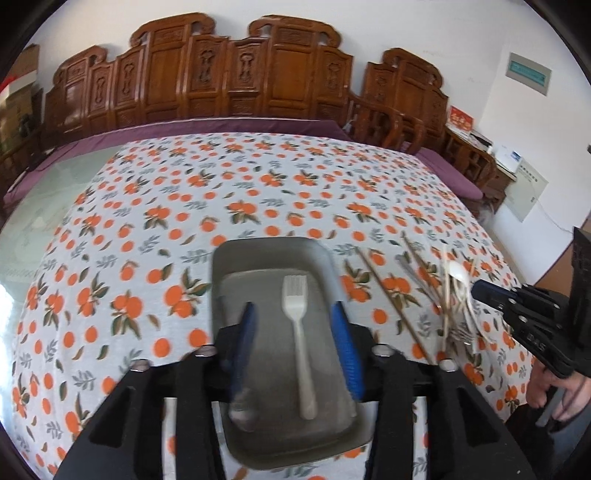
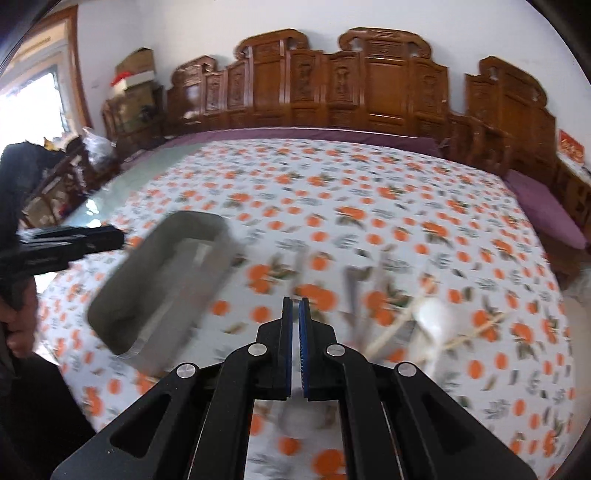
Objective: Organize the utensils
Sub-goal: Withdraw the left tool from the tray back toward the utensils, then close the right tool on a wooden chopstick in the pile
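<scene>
Wall: white, behind everything.
Settee: carved brown wood with purple cushions, along the wall past the bench.
Bench: pale top, mostly under the cloth.
Cloth: white with oranges and leaves.
Tray: grey metal, rectangular, on the cloth; directly below the left claw, left of the pile. Blurred in the right wrist view.
Left claw: released, blue pads apart on either side of the fork without touching it. No earlier picture is given, so only the present gap can be told.
Right claw: clenched, blue pads almost together. A thin pale strip shows between them, and a blurred white shape lies under its frame; whether it grasps anything cannot be told. In the left wrist view it hangs beside the pile.
Hand: holds the right claw's grip, at the bench edge.
Pile: chopsticks, metal pieces and a white spoon, crossed over one another on the cloth right of the tray.
Fork: white, flat inside the tray, tines pointing toward the settee.
Spoon: white, bowl up, atop the pile.
</scene>
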